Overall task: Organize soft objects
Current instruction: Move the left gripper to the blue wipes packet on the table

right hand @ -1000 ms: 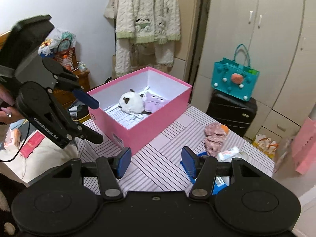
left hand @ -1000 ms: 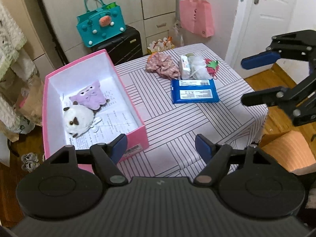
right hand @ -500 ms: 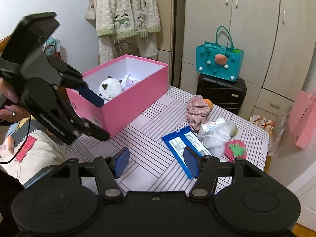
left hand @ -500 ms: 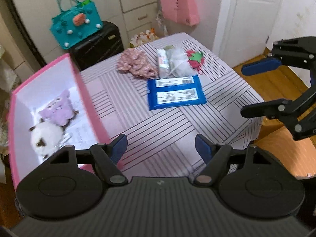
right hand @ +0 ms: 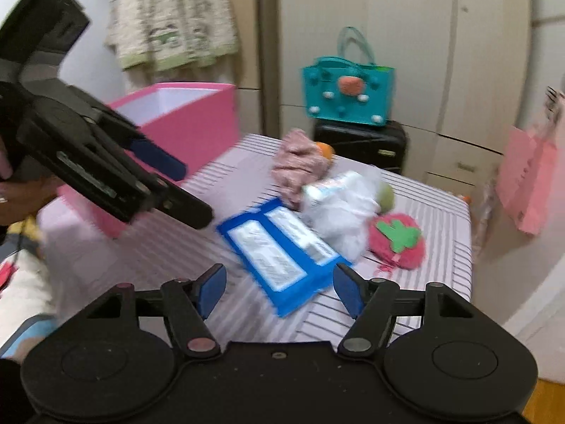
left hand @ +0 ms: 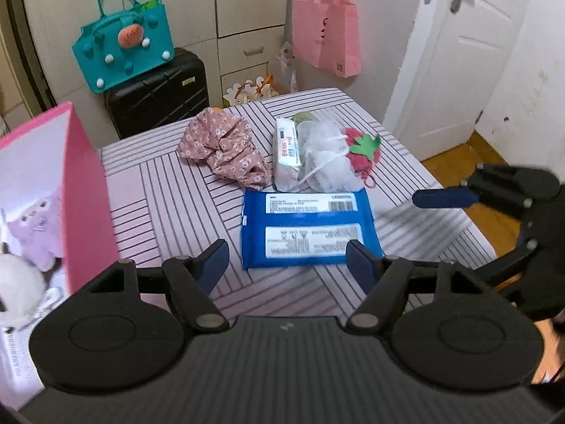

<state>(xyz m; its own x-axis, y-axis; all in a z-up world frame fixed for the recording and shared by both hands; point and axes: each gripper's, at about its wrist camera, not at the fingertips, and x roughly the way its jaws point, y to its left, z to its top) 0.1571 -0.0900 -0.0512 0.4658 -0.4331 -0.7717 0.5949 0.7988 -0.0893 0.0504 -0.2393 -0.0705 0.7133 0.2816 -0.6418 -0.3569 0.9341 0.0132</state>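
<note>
Both claws released, nothing gripped. Left claw (left hand: pixel 286 260) hovers over the near edge of the striped surface (left hand: pixel 169 190), fingers spread either side of the blue wipes pack (left hand: pixel 306 229), w/o touching it. Right claw (right hand: pixel 279 289) also spread, above the surface's right side, aimed at the same pack (right hand: pixel 282 247); that view is motion-blurred.

Wipes pack lies flat near the surface's middle. Just behind it, toward the far edge, a cluster: pink floral fabric bundle (left hand: pixel 226 150) on the left, small white tissue pack (left hand: pixel 287 152) beside it, white mesh pouf (left hand: pixel 328 157) touching that, red strawberry plush (left hand: pixel 363 150) w/ green leaf on the right. Something orange peeks from behind the floral bundle (right hand: pixel 324 149); can't tell what.

Pink box (left hand: pixel 88 198) sits at the surface's left edge, open top. Inside: purple plush (left hand: pixel 33 233) and white fluffy plush (left hand: pixel 17 279), side by side on printed paper.

Bkgd: teal bag (left hand: pixel 123 46) on a black suitcase (left hand: pixel 159 95), pink bag (left hand: pixel 326 40) hanging by the door.
</note>
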